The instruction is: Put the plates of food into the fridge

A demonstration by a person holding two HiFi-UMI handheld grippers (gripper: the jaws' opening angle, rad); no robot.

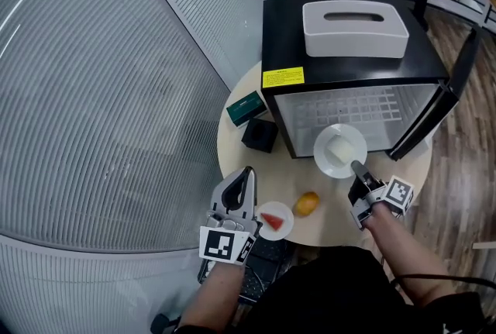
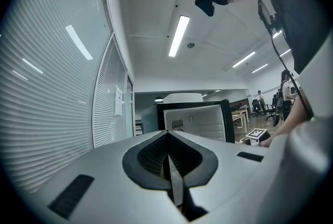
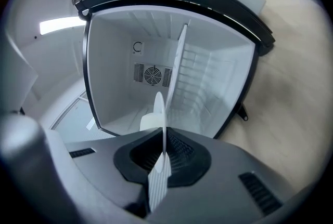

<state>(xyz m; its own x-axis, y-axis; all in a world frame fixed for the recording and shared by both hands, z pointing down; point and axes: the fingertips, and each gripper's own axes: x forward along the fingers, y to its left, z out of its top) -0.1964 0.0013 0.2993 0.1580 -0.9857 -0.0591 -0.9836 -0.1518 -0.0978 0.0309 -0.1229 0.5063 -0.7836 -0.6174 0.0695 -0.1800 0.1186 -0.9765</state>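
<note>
My right gripper [image 1: 357, 167] [image 3: 165, 133] is shut on the rim of a white plate [image 1: 349, 157] [image 3: 161, 108]. The plate carries a pale block of food [image 1: 337, 148] [image 3: 147, 121] and hangs level just in front of the open black fridge [image 1: 341, 38] [image 3: 130, 56]. A wire shelf [image 3: 179, 62] divides the fridge's white inside. My left gripper [image 1: 247, 171] [image 2: 167, 135] is shut and holds nothing, raised over the table's near left. Beside it, a small plate with a red slice of food [image 1: 274, 220] lies on the table [image 1: 232, 146].
The fridge door [image 1: 434, 104] stands open to the right. A white tissue box [image 1: 354, 29] sits on the fridge. A green box [image 1: 246, 108] and a black box [image 1: 260, 135] stand left of the fridge. An orange fruit [image 1: 307, 204] lies near the front edge.
</note>
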